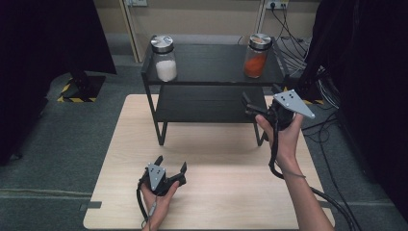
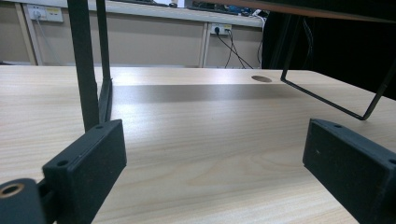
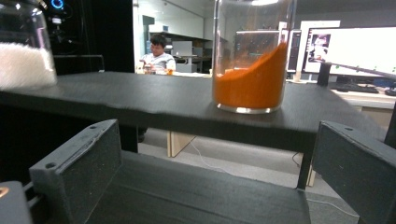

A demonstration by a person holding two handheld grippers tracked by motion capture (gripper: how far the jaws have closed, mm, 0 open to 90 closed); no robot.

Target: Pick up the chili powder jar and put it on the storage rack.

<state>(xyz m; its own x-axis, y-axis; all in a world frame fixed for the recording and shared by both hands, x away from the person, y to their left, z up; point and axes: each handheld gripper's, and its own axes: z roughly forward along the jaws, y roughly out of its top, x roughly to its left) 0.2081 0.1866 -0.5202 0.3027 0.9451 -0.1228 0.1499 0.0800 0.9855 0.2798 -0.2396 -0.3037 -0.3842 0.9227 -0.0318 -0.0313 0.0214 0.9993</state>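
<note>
A black two-tier shelf [image 1: 211,84] stands on the far half of the wooden table [image 1: 216,192]. On its top tier a glass jar of white grains [image 1: 164,61] stands at the left and a jar of orange powder [image 1: 255,58] at the right. My right gripper [image 1: 260,100] is held at the shelf's right front corner, open and empty. In the right gripper view the orange jar [image 3: 250,79] stands just above and ahead of that gripper [image 3: 215,177], and the white jar [image 3: 23,56] is at the far left. My left gripper [image 1: 171,162] rests low on the table, open and empty.
In the left gripper view the shelf's black leg [image 2: 84,70] rises just ahead of the left jaw, and a wire foot [image 2: 327,100] stands at the right. Cables [image 1: 332,96] lie on the floor right of the table. A person [image 3: 159,53] sits far behind the shelf.
</note>
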